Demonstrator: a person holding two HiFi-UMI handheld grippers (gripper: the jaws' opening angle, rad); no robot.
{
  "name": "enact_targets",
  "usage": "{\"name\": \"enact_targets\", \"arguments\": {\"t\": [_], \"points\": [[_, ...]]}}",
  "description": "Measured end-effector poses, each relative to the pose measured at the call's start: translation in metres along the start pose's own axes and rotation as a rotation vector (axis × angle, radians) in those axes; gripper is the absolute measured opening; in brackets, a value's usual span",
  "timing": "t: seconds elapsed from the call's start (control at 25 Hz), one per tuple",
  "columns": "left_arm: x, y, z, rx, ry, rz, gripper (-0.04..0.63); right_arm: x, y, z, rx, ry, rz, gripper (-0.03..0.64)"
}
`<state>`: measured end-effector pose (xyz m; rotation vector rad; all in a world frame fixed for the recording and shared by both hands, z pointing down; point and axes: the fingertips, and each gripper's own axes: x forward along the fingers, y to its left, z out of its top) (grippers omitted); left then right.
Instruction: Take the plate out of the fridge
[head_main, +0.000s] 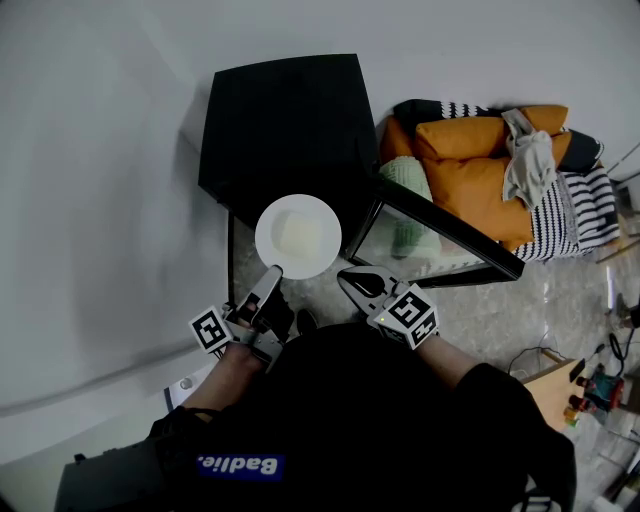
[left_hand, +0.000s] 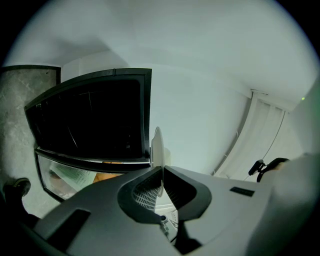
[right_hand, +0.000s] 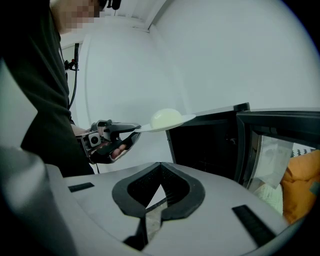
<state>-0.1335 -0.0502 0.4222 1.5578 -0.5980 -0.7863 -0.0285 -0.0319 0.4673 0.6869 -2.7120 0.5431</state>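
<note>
A white plate (head_main: 298, 236) with a pale mound of food on it hangs in the air in front of the black fridge (head_main: 285, 120). My left gripper (head_main: 270, 275) is shut on the plate's near rim. In the left gripper view the plate (left_hand: 157, 147) shows edge-on, pinched between the jaws of the left gripper (left_hand: 161, 180). The right gripper (head_main: 349, 277) hovers just right of the plate, shut and holding nothing. From the right gripper view the plate (right_hand: 167, 121) sits level, with the left gripper (right_hand: 134, 129) clamped on its rim, and the right gripper (right_hand: 160, 170) is below it.
The fridge's glass door (head_main: 445, 240) stands open to the right. Orange cushions (head_main: 480, 165) and striped fabric (head_main: 590, 215) lie beyond it. A white wall runs along the left. A cardboard box (head_main: 555, 385) and cables sit on the marble floor at lower right.
</note>
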Motion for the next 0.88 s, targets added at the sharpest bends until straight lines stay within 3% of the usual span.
{"name": "enact_targets", "arguments": {"t": [0.88], "points": [[0.0030,-0.0001,-0.0055,-0.001,0.013,0.003,0.017,-0.0062,-0.0042,-0.0007,0.014,-0.005,-0.011,0.008]]}}
